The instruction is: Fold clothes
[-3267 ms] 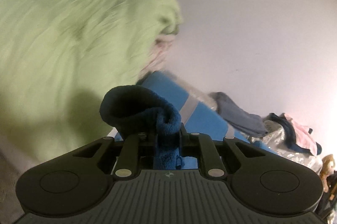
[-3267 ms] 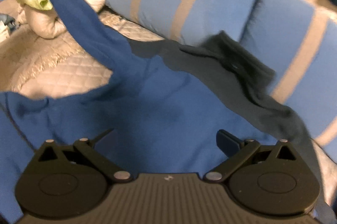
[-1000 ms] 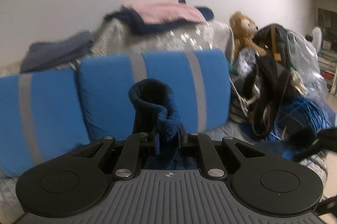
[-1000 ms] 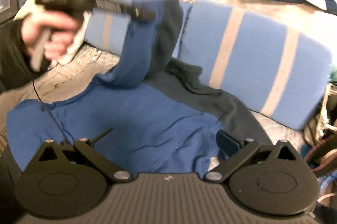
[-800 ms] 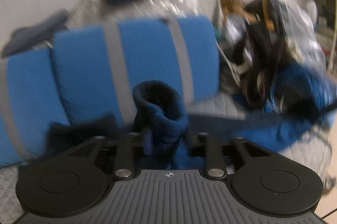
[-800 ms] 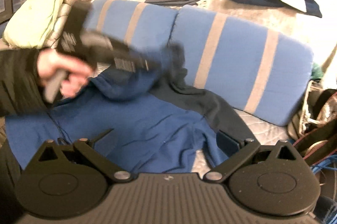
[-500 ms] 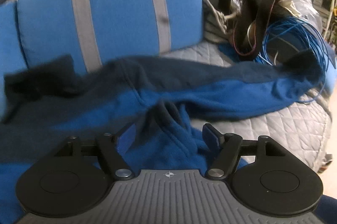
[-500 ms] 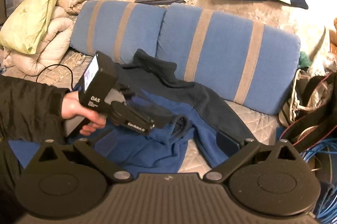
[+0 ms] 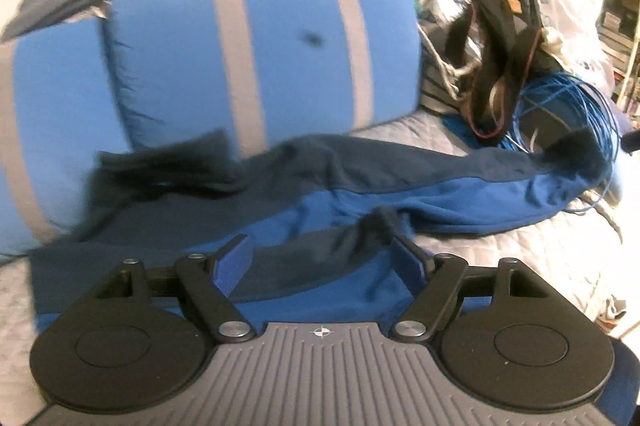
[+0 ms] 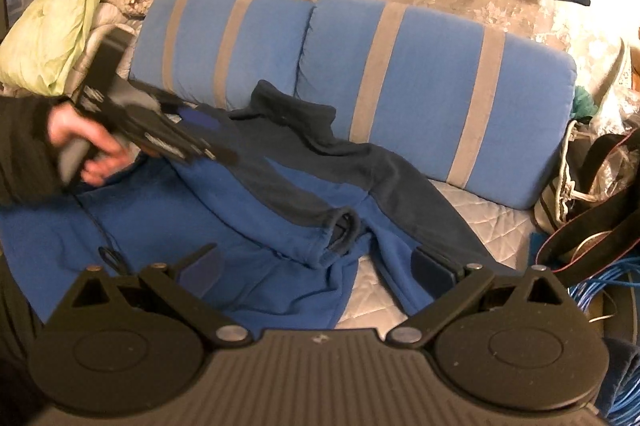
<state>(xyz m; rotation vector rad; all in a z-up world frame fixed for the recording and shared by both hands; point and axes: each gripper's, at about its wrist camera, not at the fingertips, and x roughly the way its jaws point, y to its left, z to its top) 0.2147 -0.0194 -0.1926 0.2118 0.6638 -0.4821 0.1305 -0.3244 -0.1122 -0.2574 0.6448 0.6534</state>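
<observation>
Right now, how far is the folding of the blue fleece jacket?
Done: one sleeve lies folded across the body of the blue fleece jacket. In hand: nothing; the left claw has just been opening, its jaws apart above the cuff, and the right claw is open too. Left: the other sleeve, stretched toward the blue cable, then folding the body.

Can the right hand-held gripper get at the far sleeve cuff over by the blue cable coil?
Probably yes: the right hand-held gripper is open and empty, and the far sleeve cuff lies exposed on top, though the blue cable coil crowds it.
</observation>
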